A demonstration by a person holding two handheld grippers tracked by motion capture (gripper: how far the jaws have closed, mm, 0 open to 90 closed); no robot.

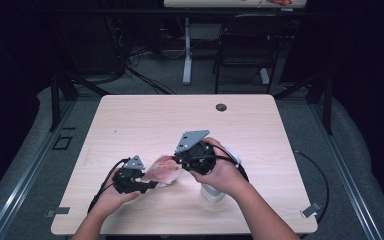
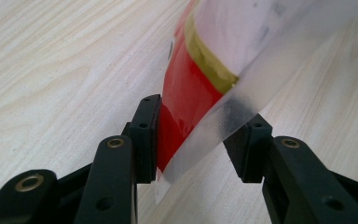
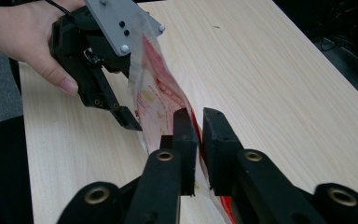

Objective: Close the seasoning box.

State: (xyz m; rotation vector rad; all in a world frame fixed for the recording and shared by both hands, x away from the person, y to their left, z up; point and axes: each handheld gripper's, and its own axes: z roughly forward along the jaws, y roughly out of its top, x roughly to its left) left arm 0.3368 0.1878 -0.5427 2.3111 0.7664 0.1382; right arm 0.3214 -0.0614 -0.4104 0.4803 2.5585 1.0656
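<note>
A clear plastic bag with red and gold print hangs just above the table, low in the centre of the high view. The right gripper pinches one end, jaws nearly together. The left gripper stands partly open around the other end, one pad touching it.

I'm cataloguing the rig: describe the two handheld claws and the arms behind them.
Both are black, boxy claws. The left claw and right claw each carry a grey three-cornered plate on top and trail a black cable. Their jaws are flat black bars with brass-coloured pivot rivets. The person's forearms are bare, with no sleeves in view.
</note>
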